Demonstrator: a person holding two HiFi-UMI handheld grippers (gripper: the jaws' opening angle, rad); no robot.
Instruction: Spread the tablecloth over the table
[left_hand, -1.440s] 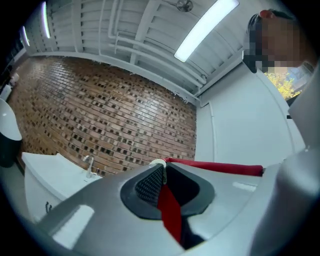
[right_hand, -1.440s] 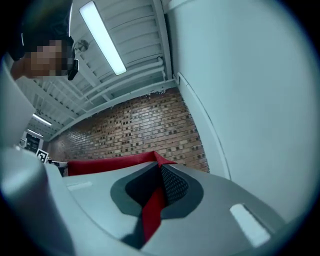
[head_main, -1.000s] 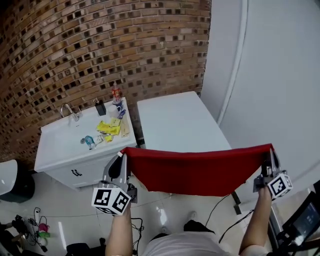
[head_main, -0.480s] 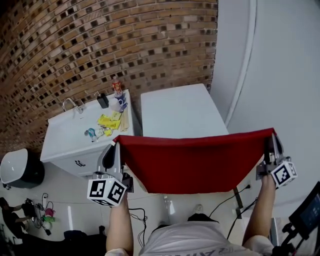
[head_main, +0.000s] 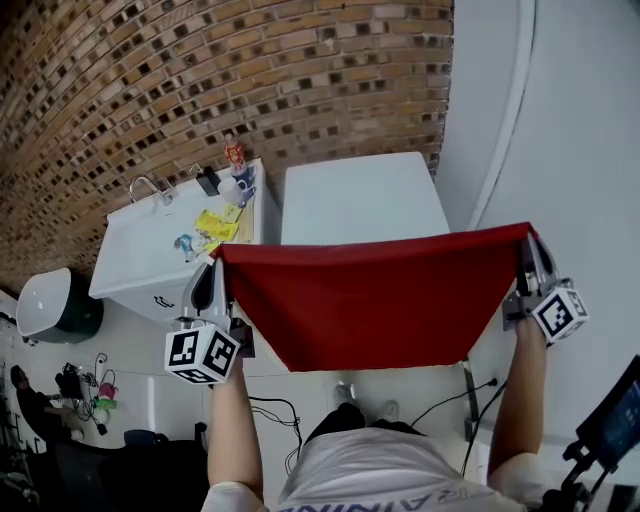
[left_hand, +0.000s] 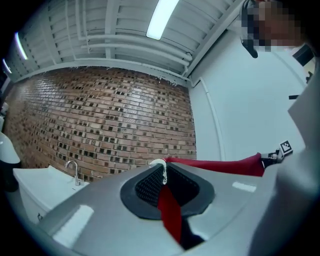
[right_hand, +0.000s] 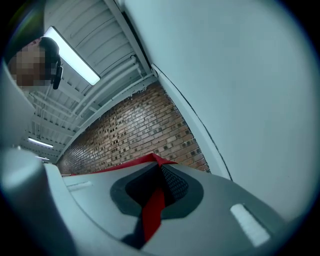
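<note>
A red tablecloth (head_main: 375, 300) hangs stretched in the air between my two grippers, in front of the white table (head_main: 355, 200). My left gripper (head_main: 218, 262) is shut on the cloth's left corner; in the left gripper view the red cloth (left_hand: 170, 212) is pinched between the jaws and its top edge runs off right. My right gripper (head_main: 527, 240) is shut on the right corner, and the right gripper view shows the red cloth (right_hand: 152, 210) clamped between its jaws. The cloth's lower edge hides the table's near end.
A white sink cabinet (head_main: 160, 255) with a tap (head_main: 147, 188), a bottle, cups and yellow packets stands left of the table against the brick wall (head_main: 200, 80). A white wall (head_main: 580, 150) is on the right. A bin (head_main: 55, 305) and cables lie on the floor at left.
Both grippers have carried the stretched cloth forward towards the table; the table and sink cabinet now sit higher and nearer in the head view. The grips are unchanged.
</note>
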